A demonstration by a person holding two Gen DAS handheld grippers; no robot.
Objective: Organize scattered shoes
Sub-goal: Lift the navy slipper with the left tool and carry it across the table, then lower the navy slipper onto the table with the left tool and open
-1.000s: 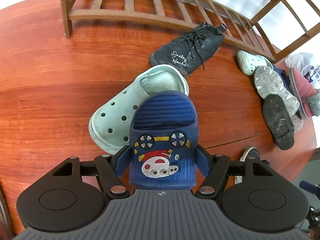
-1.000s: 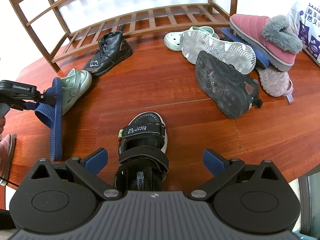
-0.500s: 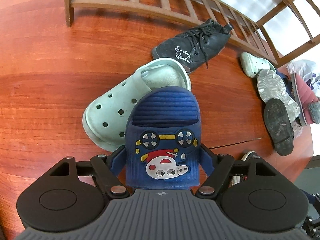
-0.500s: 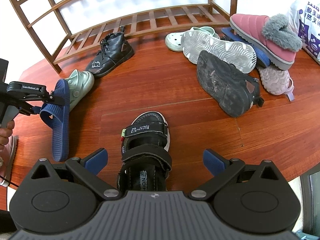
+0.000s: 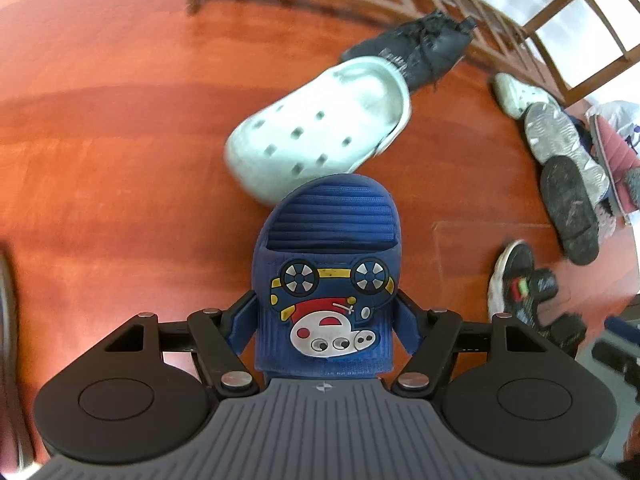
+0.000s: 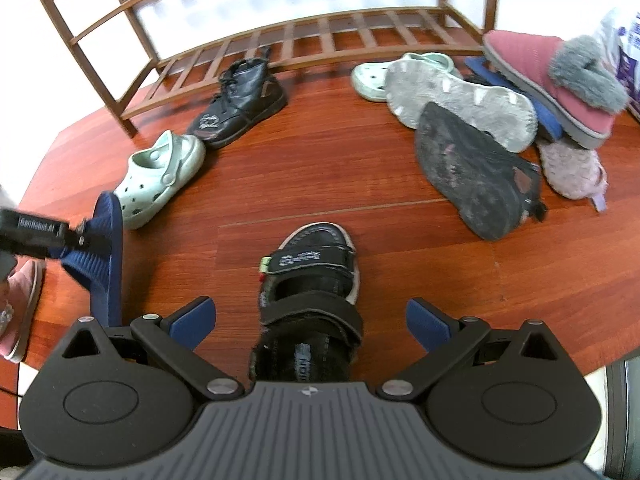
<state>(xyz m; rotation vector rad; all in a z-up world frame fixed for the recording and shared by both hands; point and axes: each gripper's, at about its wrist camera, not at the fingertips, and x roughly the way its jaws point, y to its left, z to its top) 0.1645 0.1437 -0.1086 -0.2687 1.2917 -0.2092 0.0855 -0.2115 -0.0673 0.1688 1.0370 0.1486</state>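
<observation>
The left gripper point(image 5: 326, 312) is clamped on a blue cartoon slipper point(image 5: 326, 264), its 2 pads pressing the slipper's sides. In the right wrist view this slipper point(image 6: 100, 256) hangs tilted above the red wooden floor point(image 6: 340, 168). The right gripper point(image 6: 308, 316) stands wide open, 1 finger on each side of a black strap sandal point(image 6: 310, 300) that lies on the floor, touching neither. Relative to the wooden shoe rack point(image 6: 320, 40): a black lace-up boot point(image 6: 240, 104) rests against its front rail, a mint clog point(image 6: 160, 172) lies just beyond the boot, and the slipper is farther out still.
</observation>
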